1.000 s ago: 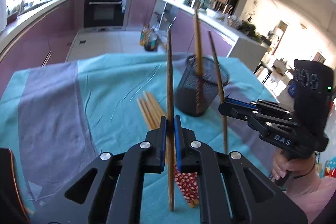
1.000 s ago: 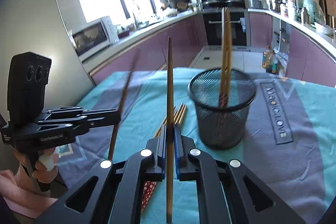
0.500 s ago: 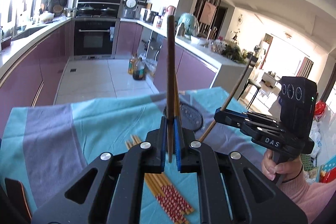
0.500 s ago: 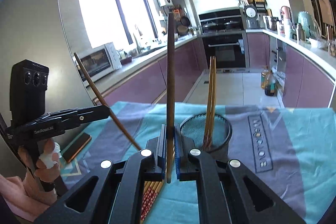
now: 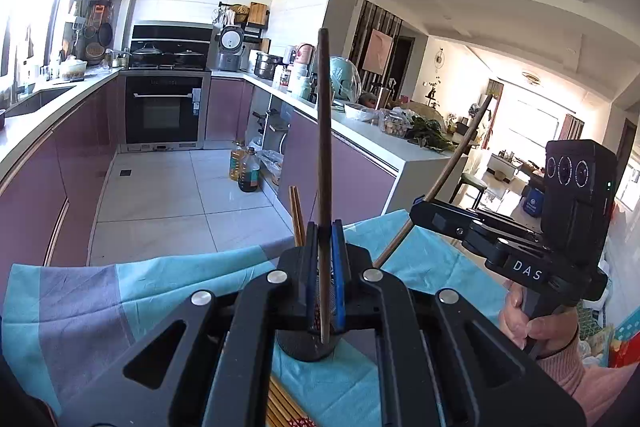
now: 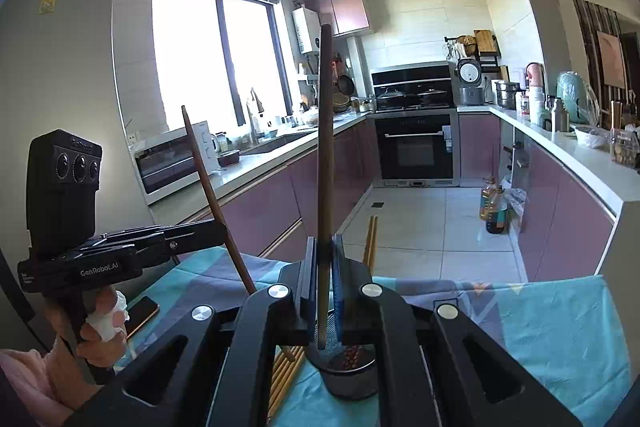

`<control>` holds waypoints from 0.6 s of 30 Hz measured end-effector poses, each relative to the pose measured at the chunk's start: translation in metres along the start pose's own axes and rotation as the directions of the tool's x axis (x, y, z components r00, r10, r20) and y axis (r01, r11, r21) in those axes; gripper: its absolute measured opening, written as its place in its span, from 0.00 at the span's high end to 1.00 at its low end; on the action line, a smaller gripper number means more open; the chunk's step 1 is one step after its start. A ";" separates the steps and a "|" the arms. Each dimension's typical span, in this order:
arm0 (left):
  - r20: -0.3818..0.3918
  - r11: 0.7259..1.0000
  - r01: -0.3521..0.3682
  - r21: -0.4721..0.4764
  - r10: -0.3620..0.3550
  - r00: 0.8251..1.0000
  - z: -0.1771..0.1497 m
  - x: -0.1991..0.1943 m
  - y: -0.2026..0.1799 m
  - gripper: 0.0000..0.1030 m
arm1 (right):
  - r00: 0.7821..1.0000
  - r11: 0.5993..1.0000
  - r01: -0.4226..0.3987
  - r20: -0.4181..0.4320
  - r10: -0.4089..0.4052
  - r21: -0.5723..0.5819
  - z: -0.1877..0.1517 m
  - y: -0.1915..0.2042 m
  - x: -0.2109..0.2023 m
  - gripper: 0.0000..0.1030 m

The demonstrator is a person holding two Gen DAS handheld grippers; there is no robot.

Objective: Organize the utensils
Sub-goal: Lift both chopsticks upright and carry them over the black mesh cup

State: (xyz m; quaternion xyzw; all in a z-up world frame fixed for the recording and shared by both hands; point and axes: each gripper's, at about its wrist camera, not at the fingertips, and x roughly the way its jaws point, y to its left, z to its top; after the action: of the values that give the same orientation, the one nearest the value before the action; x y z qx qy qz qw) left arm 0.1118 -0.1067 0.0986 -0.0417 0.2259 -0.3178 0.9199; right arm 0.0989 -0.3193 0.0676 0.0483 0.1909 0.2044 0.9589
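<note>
My left gripper is shut on a dark brown chopstick that stands upright, its lower tip over the black mesh cup. Two pale chopsticks stick up out of that cup. In the right wrist view my right gripper is shut on a second dark chopstick, also upright above the cup. Each gripper shows in the other's view: the right one with its stick tilted, the left one likewise. Loose pale chopsticks lie on the cloth beside the cup.
A teal and grey cloth covers the table. A phone lies on it near the left hand. Beyond the table's far edge are the kitchen floor, purple cabinets and an oven.
Both grippers have risen with their chopsticks and tipped closer to level. The cup has slid from ahead of the jaws to just beneath them, and more of the kitchen shows.
</note>
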 end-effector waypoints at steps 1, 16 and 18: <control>-0.003 1.000 -0.003 0.000 0.003 1.000 0.001 0.003 -0.001 0.93 | 1.000 1.000 0.003 -0.006 -0.003 -0.001 -0.001 0.000 0.002 0.94; -0.206 0.998 -0.038 0.055 0.049 0.977 -0.024 0.069 0.006 0.93 | 0.972 0.999 0.034 -0.234 -0.035 -0.009 -0.033 -0.015 0.058 0.94; -0.235 0.998 -0.040 0.056 0.053 0.971 -0.028 0.077 0.010 0.93 | 0.962 0.999 0.037 -0.270 -0.040 -0.017 -0.035 -0.015 0.066 0.94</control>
State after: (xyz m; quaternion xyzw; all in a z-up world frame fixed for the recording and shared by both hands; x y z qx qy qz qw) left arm 0.1594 -0.1434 0.0415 0.0252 0.3263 -0.3045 0.8945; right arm 0.1467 -0.3051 0.0097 0.0108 0.3198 0.1914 0.9279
